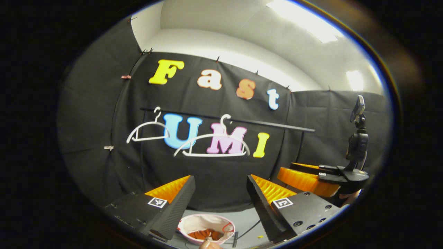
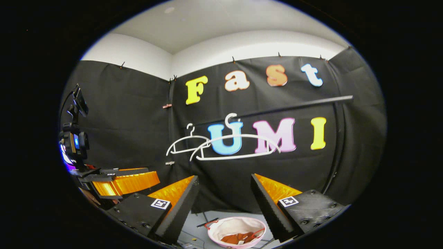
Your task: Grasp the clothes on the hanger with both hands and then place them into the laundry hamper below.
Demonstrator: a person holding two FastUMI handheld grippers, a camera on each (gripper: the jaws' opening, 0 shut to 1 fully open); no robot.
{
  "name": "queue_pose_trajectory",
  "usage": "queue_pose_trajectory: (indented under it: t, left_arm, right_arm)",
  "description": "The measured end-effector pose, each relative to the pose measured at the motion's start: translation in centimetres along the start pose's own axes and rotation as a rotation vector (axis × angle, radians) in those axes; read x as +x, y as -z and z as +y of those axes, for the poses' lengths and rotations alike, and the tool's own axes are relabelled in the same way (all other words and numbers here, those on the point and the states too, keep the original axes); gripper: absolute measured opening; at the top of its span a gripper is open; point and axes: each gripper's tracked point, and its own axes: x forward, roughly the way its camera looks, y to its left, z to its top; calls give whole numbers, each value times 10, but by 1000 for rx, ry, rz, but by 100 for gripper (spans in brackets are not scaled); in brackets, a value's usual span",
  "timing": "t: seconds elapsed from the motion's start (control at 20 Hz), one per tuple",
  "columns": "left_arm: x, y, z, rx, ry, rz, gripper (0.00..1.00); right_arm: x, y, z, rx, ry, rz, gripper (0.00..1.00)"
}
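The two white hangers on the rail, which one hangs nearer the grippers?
The larger-looking hanger, overlapping in front of the smaller hanger farther along the rail.

Both views face hangers [image 1: 211,143] [image 2: 235,147] from well back.

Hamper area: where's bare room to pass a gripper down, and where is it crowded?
Free: the grey floor left of the hamper, and the gap beneath the two bare hangers. Crowded: the hamper already holds orange-brown clothes, and a cable lies on the floor to its right.

Left claw [image 1: 220,193] open, empty; two bare hangers [image 1: 211,145] on rail [image 1: 242,121]; clothes [image 1: 204,235] in hamper [image 1: 206,221] below.
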Motion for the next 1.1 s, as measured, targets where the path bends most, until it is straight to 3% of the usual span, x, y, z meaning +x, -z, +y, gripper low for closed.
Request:
queue_pose_trajectory:
  t: [0.1,0.25,0.4,0.45,0.6,0.7,0.85,1.1]
  left_arm:
    - [0,-12,-6,26,21,-32,99]
    - [1,-20,-16,49,15,-47,92]
    - [15,-34,-22,71,-33,-85,95]
    - [21,-33,-28,71,-29,-79,92]
    - [29,-32,-45,66,-4,-60,95]
    - [32,-37,-53,69,6,-76,92]
    - [38,-41,-66,63,22,-95,95]
    - [47,-39,-71,56,23,-87,92]
  right_arm:
    - [-7,-16,0,-3,21,-42,92]
    - [-10,-42,-1,-7,5,-105,100]
    - [-6,-53,-7,0,-29,-123,100]
    - [-6,-54,-10,-10,-34,-124,98]
    - [-8,-63,-17,0,-44,-150,99]
    - [-10,-61,-22,25,-53,-147,98]
    - [-8,-62,-42,5,-23,-132,98]
    - [-16,-70,-55,4,5,-147,100]
